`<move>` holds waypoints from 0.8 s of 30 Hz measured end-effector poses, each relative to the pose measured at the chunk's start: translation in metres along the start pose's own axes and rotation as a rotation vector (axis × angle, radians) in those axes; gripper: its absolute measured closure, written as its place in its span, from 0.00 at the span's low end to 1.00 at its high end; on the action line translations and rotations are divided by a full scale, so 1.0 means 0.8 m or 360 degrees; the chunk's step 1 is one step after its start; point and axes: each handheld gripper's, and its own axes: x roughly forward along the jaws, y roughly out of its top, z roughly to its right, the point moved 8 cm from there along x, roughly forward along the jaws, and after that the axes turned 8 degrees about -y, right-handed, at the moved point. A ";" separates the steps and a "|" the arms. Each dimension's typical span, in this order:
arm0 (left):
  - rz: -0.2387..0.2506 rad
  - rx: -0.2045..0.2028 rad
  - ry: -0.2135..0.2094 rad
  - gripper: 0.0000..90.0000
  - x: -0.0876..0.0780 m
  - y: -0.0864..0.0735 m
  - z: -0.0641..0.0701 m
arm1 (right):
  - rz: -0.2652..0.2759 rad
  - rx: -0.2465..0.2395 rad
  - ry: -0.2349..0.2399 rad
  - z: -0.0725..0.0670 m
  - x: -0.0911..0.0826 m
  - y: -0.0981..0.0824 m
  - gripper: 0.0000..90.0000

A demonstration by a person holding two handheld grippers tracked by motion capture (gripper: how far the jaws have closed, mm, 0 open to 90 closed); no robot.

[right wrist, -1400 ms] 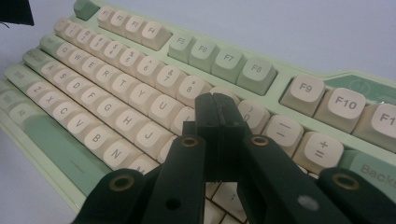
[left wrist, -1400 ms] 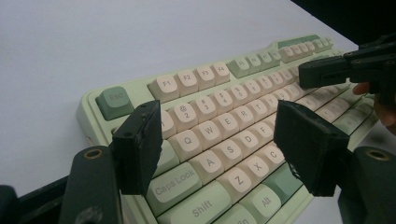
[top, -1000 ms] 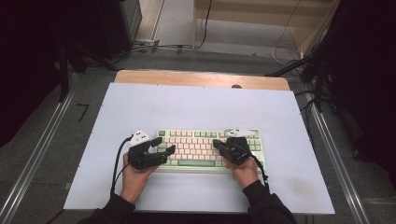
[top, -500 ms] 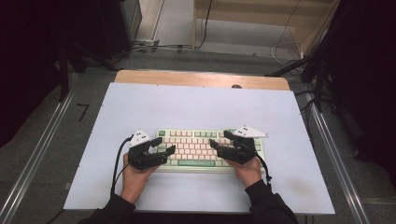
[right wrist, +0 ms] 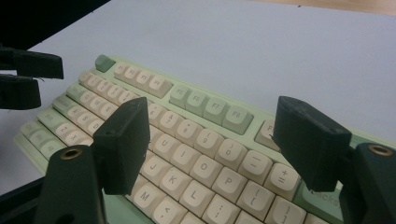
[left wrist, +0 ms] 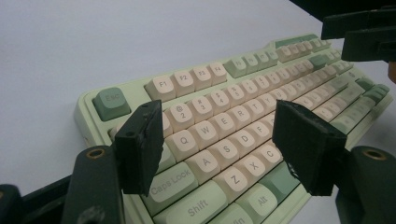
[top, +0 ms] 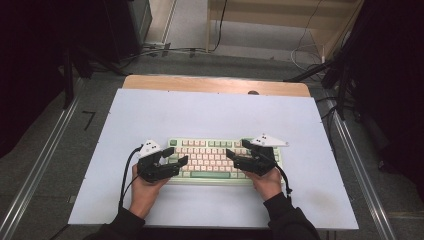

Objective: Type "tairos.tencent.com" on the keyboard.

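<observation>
A pale green keyboard [top: 215, 156] with cream keys lies on the white mat, near its front edge. My left gripper [top: 178, 157] hovers over the keyboard's left end, jaws open, with nothing between them. In the left gripper view the left gripper [left wrist: 219, 140] has its pads above the Caps Lock and X keys of the keyboard [left wrist: 219, 100]. My right gripper [top: 234, 151] hangs over the right half. Its jaws have just been opening and now stand wide apart. In the right gripper view the right gripper [right wrist: 217, 140] frames the J-to-P keys of the keyboard [right wrist: 196, 135] without touching them.
The white mat [top: 215, 115] covers most of the table, and a wooden strip [top: 215, 84] shows at the back. Metal rails [top: 357, 165] run along both sides. Cables lie on the floor beyond the table. The other gripper shows at the top right [left wrist: 364, 35] and far left [right wrist: 23, 77].
The right gripper's jaws have gone from shut to wide open, and its hand has rolled so the grey plate now shows. The left gripper has stayed in place.
</observation>
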 end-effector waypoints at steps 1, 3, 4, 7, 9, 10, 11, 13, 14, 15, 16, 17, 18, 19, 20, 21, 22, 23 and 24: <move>-0.0001 0.0001 -0.0005 0.39 0.000 0.000 0.001 | -0.0001 -0.0002 -0.0001 0.000 0.000 0.000 0.28; 0.0002 0.0006 -0.0014 0.41 0.000 0.000 0.003 | -0.0002 -0.0002 -0.0003 0.000 -0.001 0.000 0.28; 0.0008 0.0010 -0.0023 0.42 0.000 0.000 0.006 | -0.0001 -0.0003 -0.0006 0.001 -0.001 0.000 0.28; 0.0036 0.0031 -0.0045 0.50 -0.001 0.003 0.012 | 0.0006 0.0001 -0.0006 0.002 -0.002 0.001 0.28; 0.0038 0.0040 -0.0070 0.57 -0.001 0.003 0.016 | 0.0001 -0.0004 -0.0009 0.001 -0.002 0.001 0.28; 0.0032 0.0045 -0.0088 0.60 0.001 0.003 0.018 | 0.0000 -0.0006 -0.0009 0.001 -0.002 0.001 0.28; 0.0020 0.0042 -0.0105 0.65 0.002 0.002 0.019 | 0.0004 -0.0006 -0.0010 0.002 -0.002 0.001 0.28; 0.0013 0.0039 -0.0128 0.76 0.003 0.001 0.021 | 0.0004 0.0002 -0.0015 0.003 -0.002 0.001 0.29; 0.0016 0.0039 -0.0137 0.82 0.003 0.002 0.022 | -0.0001 0.0003 -0.0015 0.003 -0.002 0.001 0.29; 0.0016 0.0043 -0.0144 0.87 0.003 0.003 0.023 | -0.0007 -0.0001 -0.0017 0.003 -0.002 0.000 0.29; 0.0013 0.0047 -0.0150 0.90 0.004 0.003 0.024 | -0.0011 -0.0003 -0.0018 0.002 -0.002 0.000 0.29; 0.0007 0.0056 -0.0159 0.94 0.004 0.003 0.024 | -0.0010 -0.0007 -0.0015 0.002 -0.001 0.000 0.29; 0.0005 0.0060 -0.0160 0.97 0.004 0.003 0.025 | -0.0007 -0.0011 -0.0015 0.002 -0.001 0.000 0.29; 0.0004 0.0061 -0.0162 1.00 0.003 0.003 0.025 | -0.0005 -0.0009 -0.0015 0.002 -0.001 0.000 0.29; 0.0008 0.0056 -0.0170 1.00 0.003 0.003 0.026 | -0.0005 -0.0007 -0.0014 0.002 -0.001 0.000 0.29; 0.0010 0.0057 -0.0172 1.00 0.003 0.004 0.026 | -0.0009 -0.0003 -0.0017 0.002 -0.002 0.000 0.29; 0.0010 0.0060 -0.0173 1.00 0.002 0.004 0.026 | -0.0011 -0.0006 -0.0017 0.002 -0.002 0.000 0.29; 0.0012 0.0060 -0.0175 1.00 0.002 0.005 0.027 | -0.0009 -0.0008 -0.0016 0.002 -0.002 0.000 0.29; 0.0009 0.0062 -0.0174 1.00 0.003 0.004 0.027 | -0.0008 -0.0010 -0.0016 0.001 -0.002 0.000 0.29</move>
